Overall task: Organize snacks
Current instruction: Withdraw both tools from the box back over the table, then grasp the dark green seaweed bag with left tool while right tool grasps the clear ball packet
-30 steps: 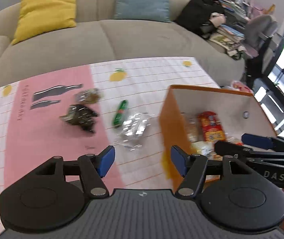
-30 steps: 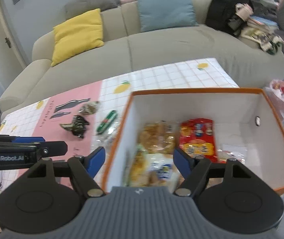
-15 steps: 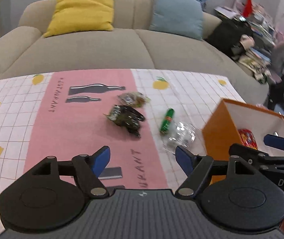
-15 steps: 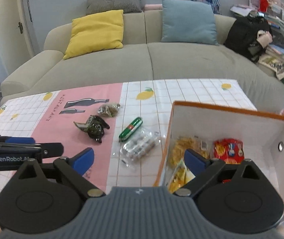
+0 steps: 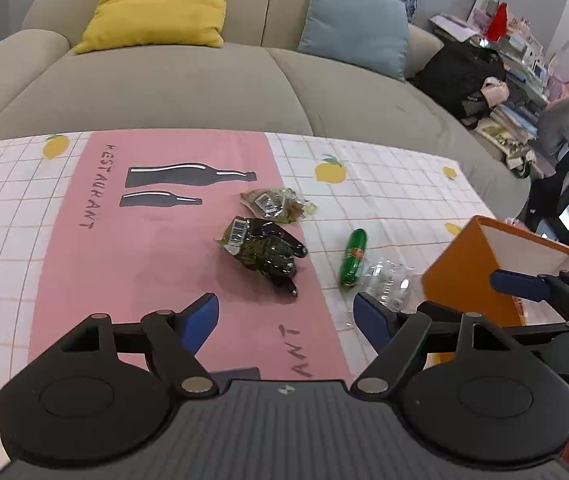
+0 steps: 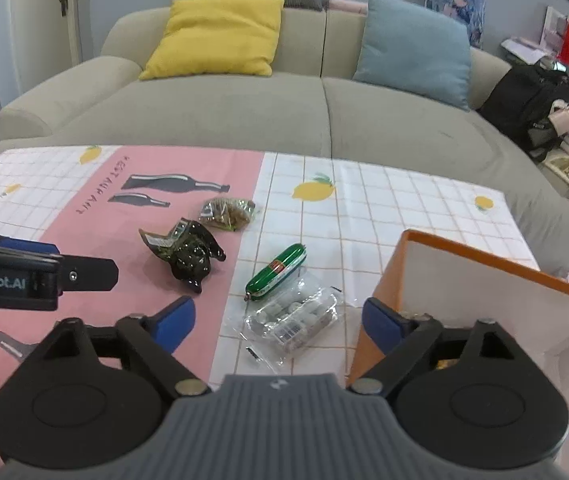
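Loose snacks lie on the tablecloth: a dark shiny packet, a small olive packet, a green sausage stick and a clear packet. The orange box stands to their right. My left gripper hovers wide open and empty, just short of the dark packet. My right gripper is open above the clear packet. Its jaws are closing a little and the pads touch nothing.
The lemon-print cloth with a pink panel covers the table. A beige sofa with a yellow cushion and a blue cushion runs behind it. A black bag and clutter sit at far right.
Both grippers swung left, away from above the box and toward the loose snacks, and sank a little. The box slid to the right edge of both views. Both jaws spread wider.
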`<state>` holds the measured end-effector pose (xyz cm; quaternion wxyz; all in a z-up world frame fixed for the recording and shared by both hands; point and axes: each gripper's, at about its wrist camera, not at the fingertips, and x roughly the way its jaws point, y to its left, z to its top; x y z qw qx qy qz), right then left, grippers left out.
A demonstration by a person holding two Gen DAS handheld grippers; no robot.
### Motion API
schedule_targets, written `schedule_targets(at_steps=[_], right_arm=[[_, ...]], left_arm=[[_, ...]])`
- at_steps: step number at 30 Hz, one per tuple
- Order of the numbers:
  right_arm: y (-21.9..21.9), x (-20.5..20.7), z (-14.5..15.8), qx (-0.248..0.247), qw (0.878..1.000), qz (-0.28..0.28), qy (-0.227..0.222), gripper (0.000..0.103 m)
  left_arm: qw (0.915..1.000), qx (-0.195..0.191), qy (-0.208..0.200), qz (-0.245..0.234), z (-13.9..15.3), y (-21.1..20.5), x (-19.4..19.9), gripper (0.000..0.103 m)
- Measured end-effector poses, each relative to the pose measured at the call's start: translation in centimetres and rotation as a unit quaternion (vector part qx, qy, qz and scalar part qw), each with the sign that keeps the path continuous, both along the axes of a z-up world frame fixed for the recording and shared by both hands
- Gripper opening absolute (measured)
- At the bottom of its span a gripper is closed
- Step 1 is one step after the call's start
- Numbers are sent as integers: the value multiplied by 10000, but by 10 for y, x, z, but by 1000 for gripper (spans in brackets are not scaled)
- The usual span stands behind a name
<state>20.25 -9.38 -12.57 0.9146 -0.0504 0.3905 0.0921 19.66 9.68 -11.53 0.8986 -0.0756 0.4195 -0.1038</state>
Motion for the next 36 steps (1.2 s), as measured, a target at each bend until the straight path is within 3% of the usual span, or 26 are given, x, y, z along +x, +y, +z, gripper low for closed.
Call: schedule_targets(at_steps=[2, 4, 7, 11, 16, 19, 22, 24, 28, 31, 33, 36], right_arm=[[4, 8, -5, 3, 10000, -7, 32, 85], [9, 15, -10, -29, 10000, -28, 75, 75], [16, 22, -22, -61, 9996, -208, 159, 73], [27, 23, -45, -206, 9982, -495, 269, 66], [27, 29, -67, -133, 9948, -967, 300, 68], [22, 38, -73, 216, 9907, -1288, 375, 75], [27, 48, -79, 238, 9871, -1534, 392, 82], [30, 53, -83, 189, 9853, -1658, 377, 85], [29, 61, -94, 301, 9796, -1906, 552, 85], [26, 62, -98, 422, 9782, -1953, 571, 85], [25, 60, -98, 438, 9782, -1948, 566, 79], [21, 58, -98, 422, 9791, -1916, 534, 66]], left_arm=[[9999, 11, 113, 62, -5, 2, 11, 89], [9996, -106, 209, 139, -11, 4, 21, 87], [9988, -239, 308, 281, -21, 2, 33, 85], [9986, -169, 356, 354, -38, -4, 43, 72], [9973, -288, 446, 499, -52, -3, 55, 66], [9951, -451, 397, 786, -58, 2, 63, 66], [9912, -557, 438, 1116, -64, 6, 71, 64], [9895, -608, 512, 1211, -69, 7, 77, 54], [9872, -668, 524, 1351, -75, 8, 81, 46], [9868, -643, 548, 1384, -76, 9, 81, 24], [9863, -625, 586, 1412, -77, 9, 80, 9], [9862, -589, 601, 1425, -77, 10, 80, 2]])
